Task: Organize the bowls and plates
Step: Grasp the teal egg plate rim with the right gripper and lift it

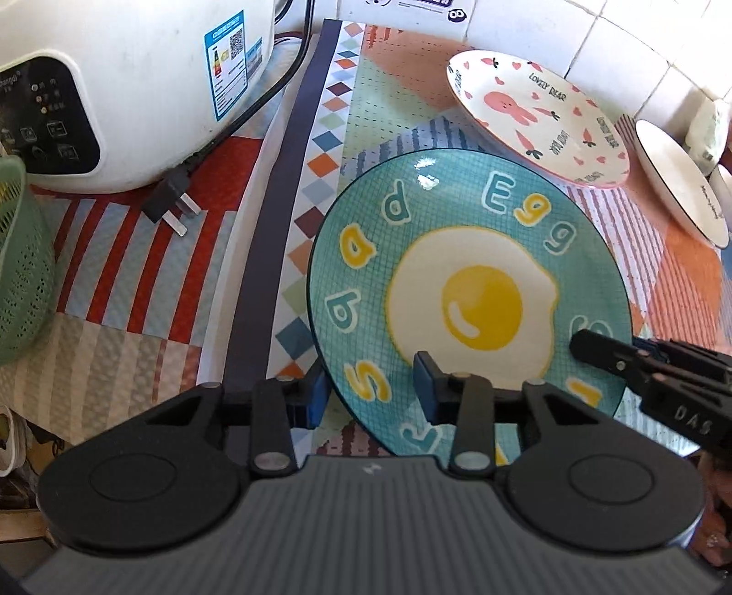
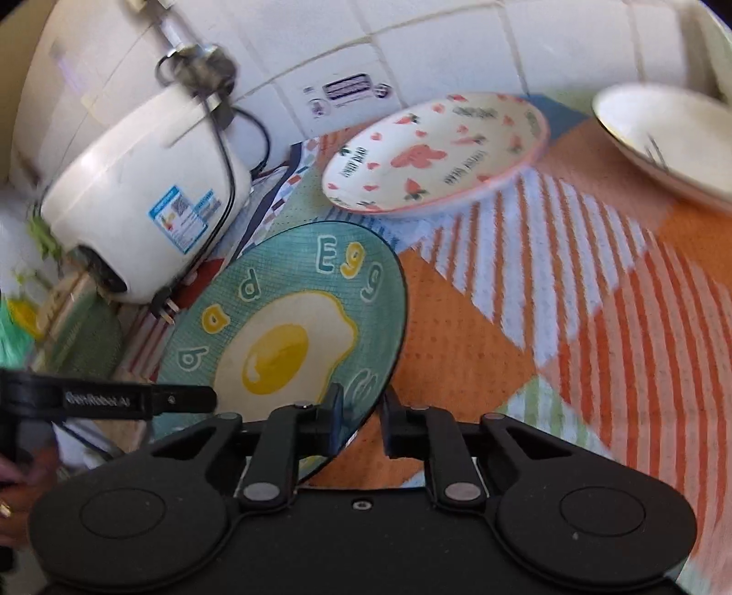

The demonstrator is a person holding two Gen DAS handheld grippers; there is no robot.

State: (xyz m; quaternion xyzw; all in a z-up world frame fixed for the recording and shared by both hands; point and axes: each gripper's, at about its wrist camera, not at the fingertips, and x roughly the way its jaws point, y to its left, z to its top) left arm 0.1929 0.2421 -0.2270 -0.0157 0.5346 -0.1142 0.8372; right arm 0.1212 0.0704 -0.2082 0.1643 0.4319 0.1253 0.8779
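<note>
A teal plate with a fried-egg picture (image 1: 471, 297) lies on the patterned cloth. My left gripper (image 1: 370, 389) is open, its jaws astride the plate's near-left rim. My right gripper (image 2: 361, 412) has its jaws close on either side of the plate's (image 2: 283, 338) near-right rim, and it also shows at the right in the left wrist view (image 1: 640, 366). Whether it clamps the rim I cannot tell. A white plate with pink rabbit and carrots (image 1: 540, 119) (image 2: 434, 151) sits behind. A white dish with a dark rim (image 1: 677, 183) (image 2: 663, 137) sits at the far right.
A white rice cooker (image 1: 128, 91) (image 2: 146, 192) stands at the left, its loose plug (image 1: 171, 201) on the cloth. A green perforated basket (image 1: 20, 265) is at the far left. A tiled wall (image 1: 594, 36) runs behind the plates.
</note>
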